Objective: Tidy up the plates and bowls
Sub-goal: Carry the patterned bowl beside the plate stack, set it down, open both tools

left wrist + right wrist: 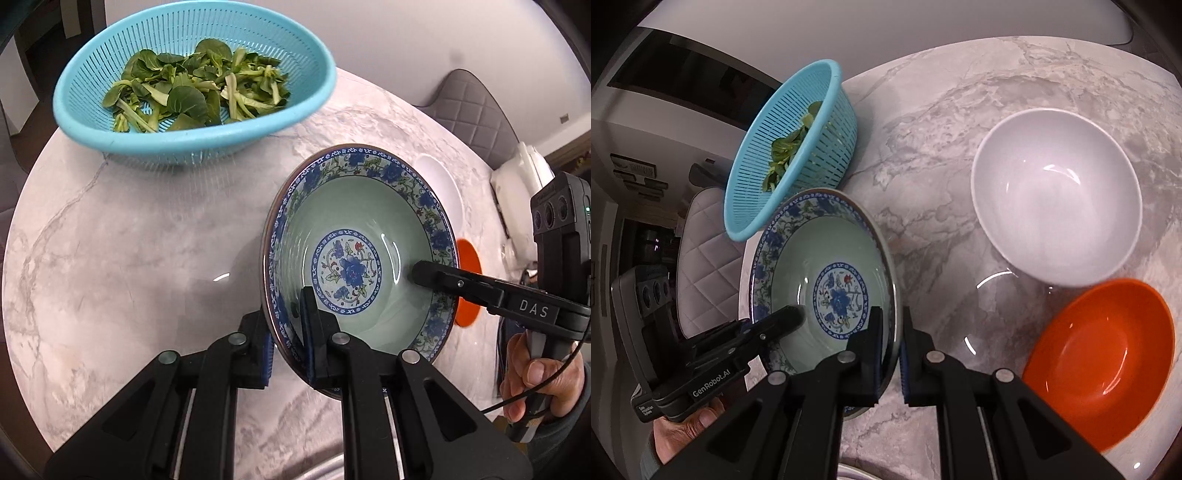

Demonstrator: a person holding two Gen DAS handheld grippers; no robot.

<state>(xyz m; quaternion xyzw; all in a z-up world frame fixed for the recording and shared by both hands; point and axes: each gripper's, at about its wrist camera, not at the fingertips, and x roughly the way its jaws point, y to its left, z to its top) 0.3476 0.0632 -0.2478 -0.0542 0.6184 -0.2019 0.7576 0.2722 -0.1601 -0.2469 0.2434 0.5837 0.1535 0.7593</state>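
The left hand-held gripper (pixel 288 343) is closed on the near rim of a patterned bowl (pixel 354 221), one blue-padded finger inside the wall and the other outside, so the rim is pinched between them. This bowl has a pale green inside, a blue floral band round the rim and a blue flower medallion at the bottom, and it is tilted, its opening turned toward the left wrist camera. The right hand-held gripper (pixel 890 354) clamps the opposite edge of the same bowl (pixel 827 251) in the same way, with the rim caught between its two fingers; in the left wrist view one of its black fingers (pixel 439 277) reaches over the rim into the bowl, and the person's right hand (pixel 539 384) grips its handle. The bowl sits over a marble-patterned tabletop (pixel 129 240); whether its base touches the surface cannot be told. Beyond it stands a light blue colander (pixel 192 144) with green leafy vegetables (pixel 195 92) inside. To the right of the patterned bowl, a white bowl (pixel 1056 199) rests upright on the tabletop, and an orange bowl (pixel 1100 362) lies just beside it, nearer the camera. A grey quilted chair (pixel 469 110) stands past the table edge.
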